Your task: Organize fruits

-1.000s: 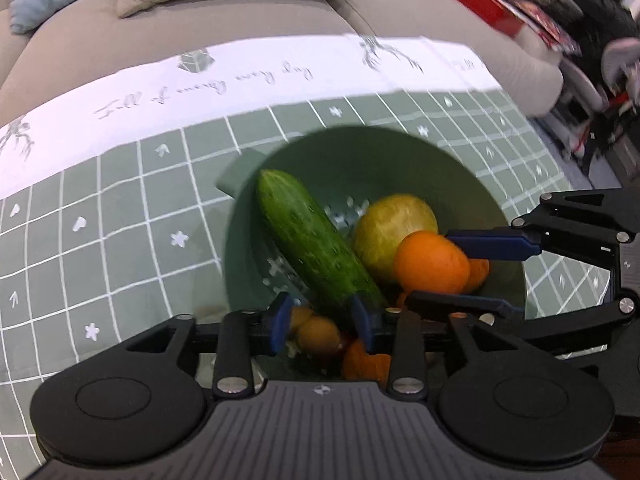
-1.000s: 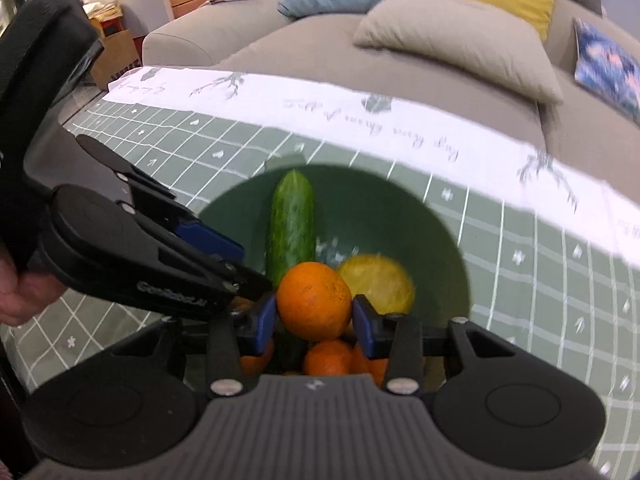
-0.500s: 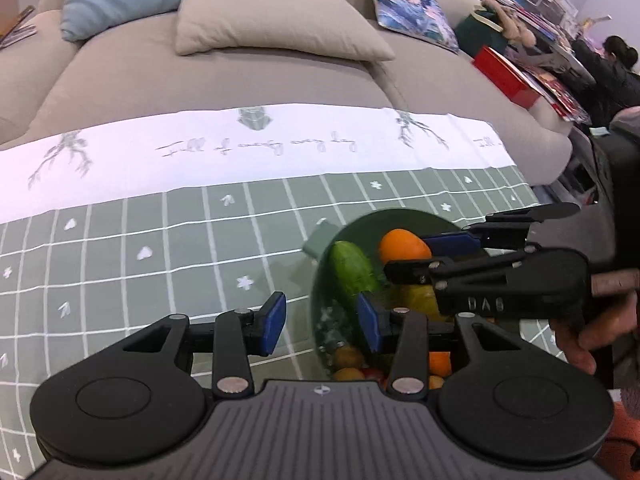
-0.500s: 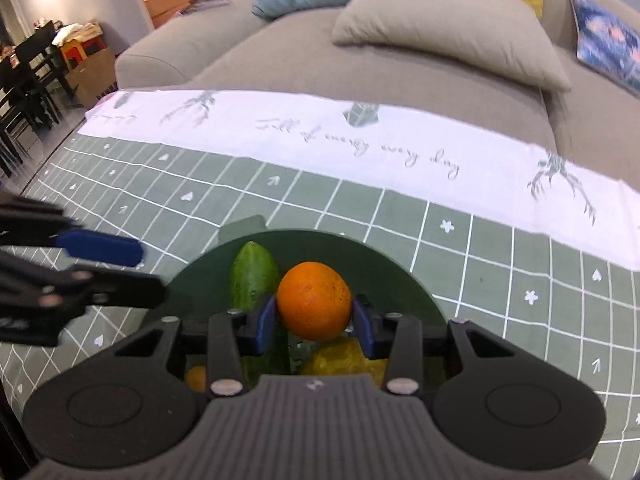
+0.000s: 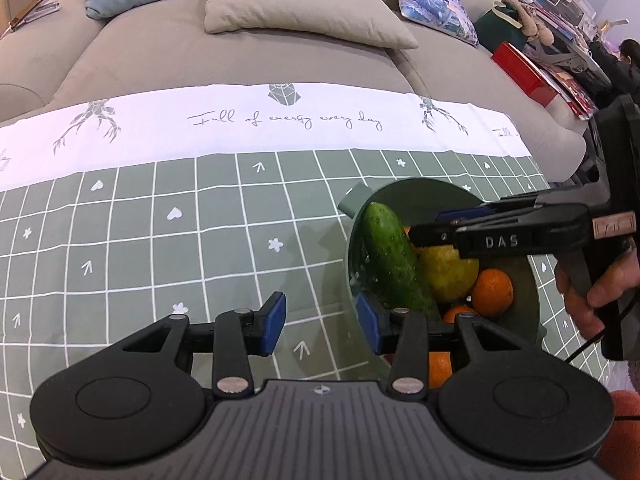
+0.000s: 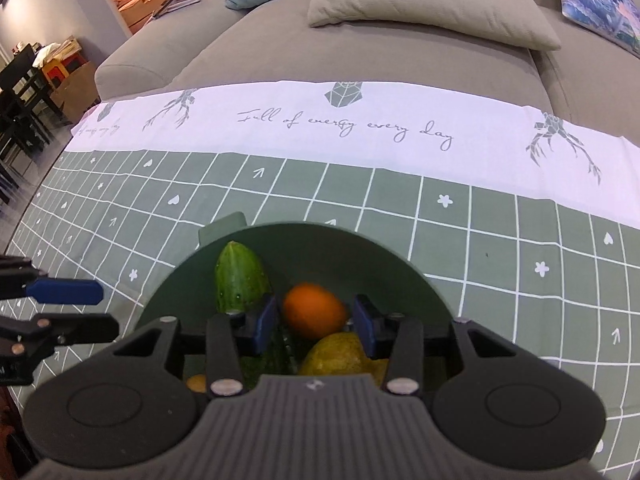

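A dark green bowl [image 5: 420,186] [image 6: 320,248] stands on the checked tablecloth. In it lie a cucumber [image 5: 394,264] [image 6: 240,280], a yellow fruit [image 5: 444,276] [image 6: 340,354] and oranges [image 5: 492,292]. My right gripper [image 6: 314,326] [image 5: 428,225] hangs over the bowl. A blurred orange [image 6: 314,316] sits between its blue pads with a thin gap on each side, so the pads do not press it. My left gripper [image 5: 320,326] [image 6: 80,308] stands open and empty over the cloth just left of the bowl.
A grey sofa with cushions [image 5: 304,12] runs along the table's far edge. A hand [image 5: 592,292] holds the right gripper's handle. Dark dining chairs [image 6: 20,92] stand far left. The green checked cloth [image 5: 160,240] stretches left of the bowl.
The left gripper drew back out of the bowl to the left. The right gripper had the orange clamped; now the orange looks smaller, lower and blurred, loose between the pads.
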`<state>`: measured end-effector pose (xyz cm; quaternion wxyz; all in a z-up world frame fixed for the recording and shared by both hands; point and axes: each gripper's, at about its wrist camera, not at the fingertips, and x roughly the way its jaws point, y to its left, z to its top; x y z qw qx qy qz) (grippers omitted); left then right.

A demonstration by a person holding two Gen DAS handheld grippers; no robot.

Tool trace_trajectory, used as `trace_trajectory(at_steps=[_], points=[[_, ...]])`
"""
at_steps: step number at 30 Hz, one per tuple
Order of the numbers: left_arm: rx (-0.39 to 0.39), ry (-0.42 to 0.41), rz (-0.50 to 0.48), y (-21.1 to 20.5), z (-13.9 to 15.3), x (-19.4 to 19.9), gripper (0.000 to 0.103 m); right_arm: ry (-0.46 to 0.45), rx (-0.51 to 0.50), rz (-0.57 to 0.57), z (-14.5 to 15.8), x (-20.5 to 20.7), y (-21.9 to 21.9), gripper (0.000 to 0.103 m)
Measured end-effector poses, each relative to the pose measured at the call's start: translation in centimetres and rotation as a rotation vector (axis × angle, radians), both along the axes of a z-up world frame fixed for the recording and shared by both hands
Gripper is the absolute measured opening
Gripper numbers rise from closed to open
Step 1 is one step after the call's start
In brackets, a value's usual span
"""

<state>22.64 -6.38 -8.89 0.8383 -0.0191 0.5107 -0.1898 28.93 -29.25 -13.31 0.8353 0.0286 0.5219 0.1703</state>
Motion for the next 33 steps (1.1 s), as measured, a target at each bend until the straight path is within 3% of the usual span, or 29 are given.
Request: trace_trajectory(at_steps=[3, 6, 11, 20, 23, 28, 33], points=[[0.019, -0.013, -0.015, 0.2, 0.7, -0.7, 0.049, -0.014, -0.010, -0.003, 1.0, -0.4, 0.1, 0.040], [0.034, -0.045, -0.014, 0.4, 2.0, -1.4, 0.049, -0.045, -0.024, -0.010, 3.0, -1.2, 0.4, 0.055], [0.074, -0.158, 0.022, 1.4, 5.1, -3.4, 0.051, -0.128, -0.048, -0.015, 7.5, -3.9, 1.2, 0.068], [0.165, -0.427, 0.102, 2.9, 10.4, -10.2, 0.080, -0.339, -0.045, -0.058, 14.3, -13.2, 3.1, 0.086], [0.183, -0.497, 0.123, 3.4, 11.2, -12.6, 0.088, -0.412, -0.049, -0.098, 15.1, -16.6, 4.0, 0.087], [0.238, -0.576, 0.151, 3.7, 11.5, -15.7, 0.090, -0.458, -0.038, -0.154, 15.0, -21.8, 5.9, 0.087], [0.207, -0.567, 0.190, 4.4, 11.1, -18.1, 0.091, -0.492, -0.063, -0.205, 14.2, -26.5, 7.8, 0.090]])
